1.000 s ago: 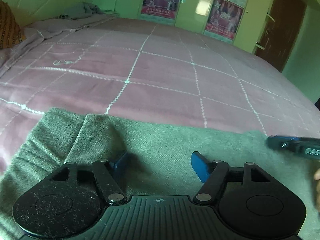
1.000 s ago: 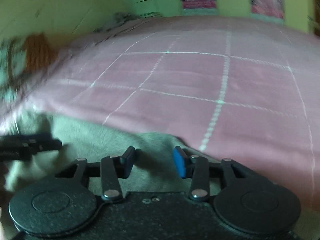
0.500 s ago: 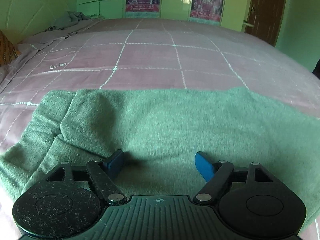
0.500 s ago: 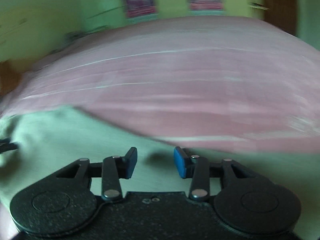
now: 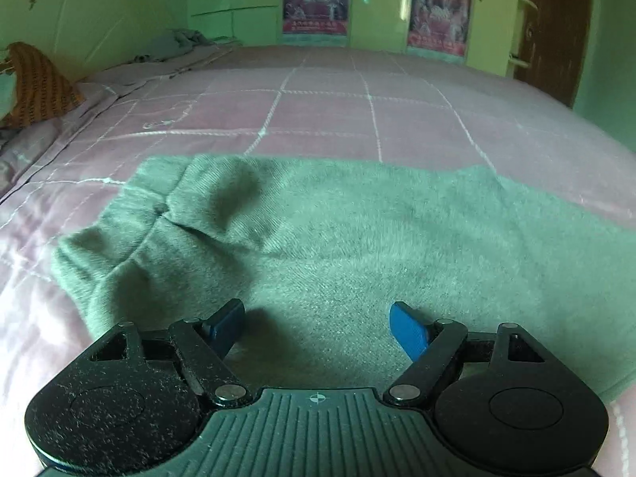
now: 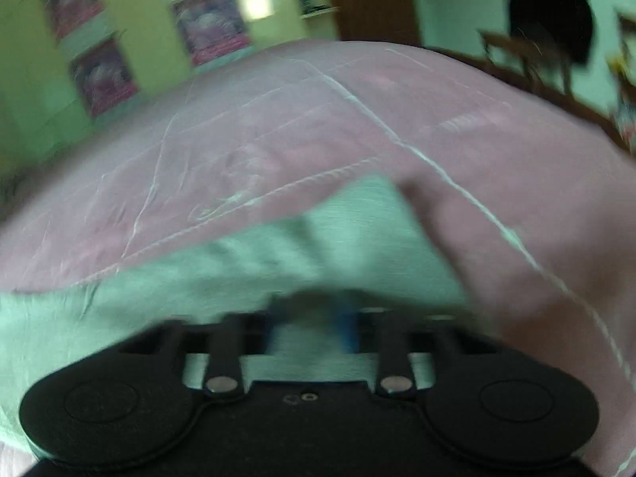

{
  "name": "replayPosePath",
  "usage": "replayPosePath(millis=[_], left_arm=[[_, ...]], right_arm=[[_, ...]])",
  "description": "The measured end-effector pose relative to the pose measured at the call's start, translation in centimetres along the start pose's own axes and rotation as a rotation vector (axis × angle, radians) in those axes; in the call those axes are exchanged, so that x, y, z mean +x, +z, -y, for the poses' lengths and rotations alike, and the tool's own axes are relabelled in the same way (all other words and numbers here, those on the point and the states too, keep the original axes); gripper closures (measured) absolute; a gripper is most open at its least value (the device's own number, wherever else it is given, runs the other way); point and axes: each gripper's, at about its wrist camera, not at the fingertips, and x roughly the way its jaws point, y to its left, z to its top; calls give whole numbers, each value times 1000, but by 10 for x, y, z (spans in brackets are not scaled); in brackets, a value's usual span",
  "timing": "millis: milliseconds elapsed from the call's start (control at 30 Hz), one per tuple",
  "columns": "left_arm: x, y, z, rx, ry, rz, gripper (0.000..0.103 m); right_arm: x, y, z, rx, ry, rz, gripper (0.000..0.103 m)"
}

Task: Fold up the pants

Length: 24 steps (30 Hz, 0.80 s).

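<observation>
Grey-green pants [image 5: 357,238] lie flat across the pink bed cover, with a rumpled folded end at the left. My left gripper [image 5: 317,328] is open and empty, its blue fingertips just above the cloth near its front edge. In the right wrist view, which is blurred by motion, the same pants [image 6: 278,262] lie under my right gripper [image 6: 308,328]. Its blue fingers stand apart with cloth showing between them, holding nothing that I can make out.
The pink quilted bed cover [image 5: 357,119] stretches far beyond the pants. A striped orange pillow [image 5: 35,83] and a heap of grey cloth [image 5: 175,41] lie at the far left. A brown door [image 5: 556,28] and green walls stand behind. Dark wooden furniture [image 6: 556,79] borders the bed's right side.
My left gripper has pulled back and risen, so more of the pants show. My right gripper has swung fast to the right, toward the pants' other end. Both stayed open.
</observation>
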Motion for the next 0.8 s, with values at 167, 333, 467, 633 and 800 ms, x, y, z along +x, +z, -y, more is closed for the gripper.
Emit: replayPosePath(millis=[167,333,467,633,800], left_arm=[[-14,-18,-4,50,6,6,23],[-15,-22,-4,26,3,10,22],[-7,-23,0,34,4,20,13],[-6,-27,-1,26,3,38,13],[-7,-28,-3,24,1,41,12]], right_arm=[[-55,-12,23,85,7,150,65],[-85,-39,54,310,61,163,63],[-53,-47,69,445,114,66,64],[-25,-27,64,432,110,73,88],[-64,-17,43,322,129,302,88]])
